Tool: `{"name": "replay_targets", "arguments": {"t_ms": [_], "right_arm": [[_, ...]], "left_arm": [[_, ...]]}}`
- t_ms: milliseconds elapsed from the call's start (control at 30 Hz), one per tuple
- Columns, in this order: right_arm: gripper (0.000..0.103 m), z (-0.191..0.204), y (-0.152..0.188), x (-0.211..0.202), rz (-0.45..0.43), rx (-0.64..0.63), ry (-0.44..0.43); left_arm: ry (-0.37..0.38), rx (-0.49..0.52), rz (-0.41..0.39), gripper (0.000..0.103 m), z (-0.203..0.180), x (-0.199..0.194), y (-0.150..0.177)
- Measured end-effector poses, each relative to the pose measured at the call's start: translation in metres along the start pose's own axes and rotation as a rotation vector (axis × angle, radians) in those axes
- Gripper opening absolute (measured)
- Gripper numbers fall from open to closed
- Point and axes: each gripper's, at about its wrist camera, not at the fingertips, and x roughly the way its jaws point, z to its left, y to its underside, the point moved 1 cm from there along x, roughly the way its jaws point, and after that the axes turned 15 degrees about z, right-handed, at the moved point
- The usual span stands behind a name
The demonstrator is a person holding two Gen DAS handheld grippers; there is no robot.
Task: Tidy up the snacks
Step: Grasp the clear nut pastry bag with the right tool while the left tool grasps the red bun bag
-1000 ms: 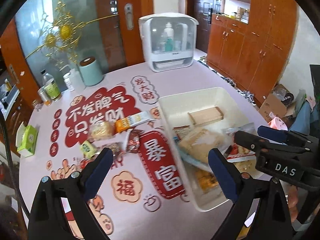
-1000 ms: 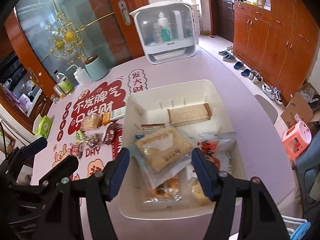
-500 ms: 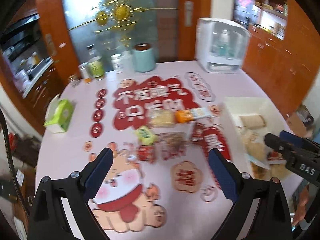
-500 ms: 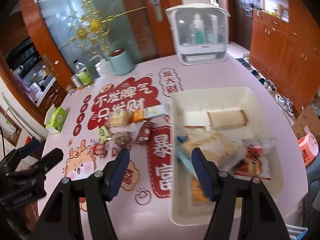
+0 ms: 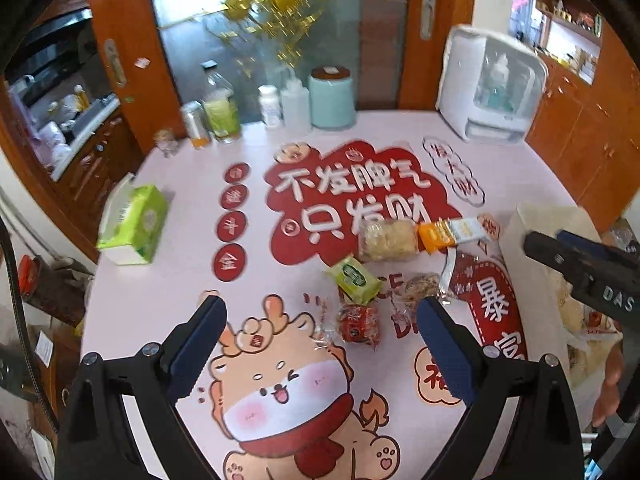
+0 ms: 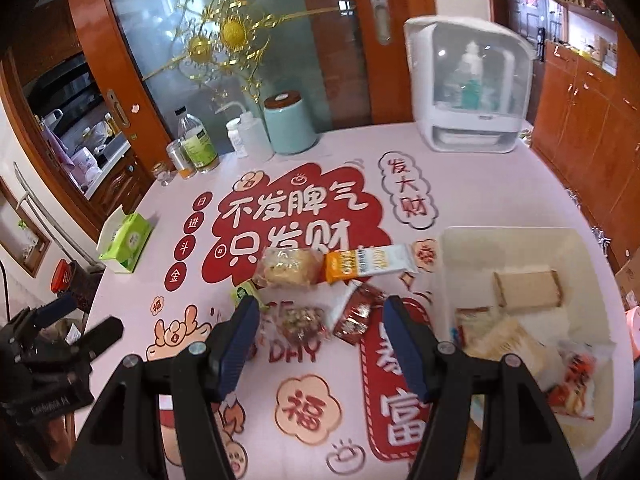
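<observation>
Several loose snacks lie mid-table: a pale cracker pack, an orange-and-white bar, a green packet, a red wrapped sweet and a dark red sachet. My left gripper hangs open and empty above the table, with the red sweet just beyond its fingertips. My right gripper is open and empty above a clear nut pack and the sachet. The white bin at the right holds several packets, among them a brown wafer pack.
A green tissue box sits near the left table edge. Bottles, a mint canister and a white dispenser cabinet line the far edge. Wooden cabinets stand at the right. The other gripper shows at each view's side.
Both grippers have swung left, away from the white bin and over the loose snacks on the printed table cover. Both stay open and empty.
</observation>
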Motion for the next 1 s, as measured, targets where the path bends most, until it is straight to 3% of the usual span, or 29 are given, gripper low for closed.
{"name": "replay_targets", "arguments": {"t_ms": [267, 533, 900, 1000], "right_arm": [[0.065, 0.008, -0.022, 0.079, 0.179, 0.006, -0.072], [0.065, 0.004, -0.026, 0.146, 0.321, 0.032, -0.097], [0.066, 0.021, -0.023, 0.192, 0.418, -0.030, -0.114], [0.066, 0.029, -0.020, 0.196, 0.399, -0.074, -0.074]], "left_arm": [[0.051, 0.056, 0.155, 0.095, -0.019, 0.085, -0.003], [0.112, 0.005, 0.280, 0.095, -0.018, 0.153, -0.007], [0.147, -0.050, 0.333, 0.095, -0.004, 0.185, -0.008], [0.163, -0.066, 0.336, 0.094, -0.001, 0.188, -0.007]]}}
